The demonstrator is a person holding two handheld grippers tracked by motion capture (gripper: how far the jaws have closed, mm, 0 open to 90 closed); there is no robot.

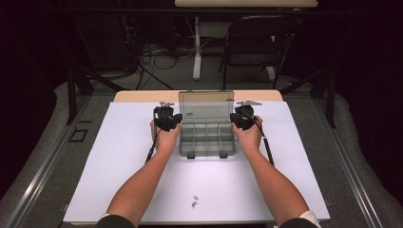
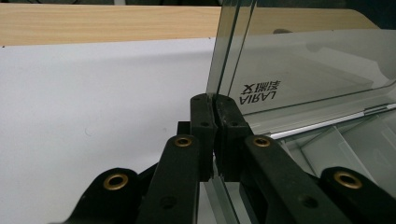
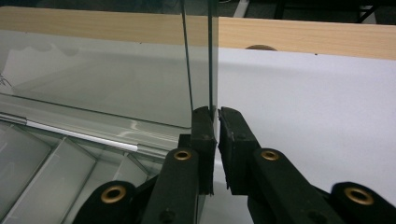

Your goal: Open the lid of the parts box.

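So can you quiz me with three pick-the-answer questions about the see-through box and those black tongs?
1. Where are the small metal screws?
A. inside the box
B. on the white sheet, near the person
C. on the chair

2. How many black latches are on the front of the clear grey plastic compartment box?
A. two
B. four
C. none

3. How is the box's see-through lid?
A. shut flat
B. taken off
C. standing up open

Answers: 1 B, they lie on the sheet between the forearms. 2 A, one sits at each front corner. 3 C, the left tongs and right tongs each pinch a side edge of the upright lid.
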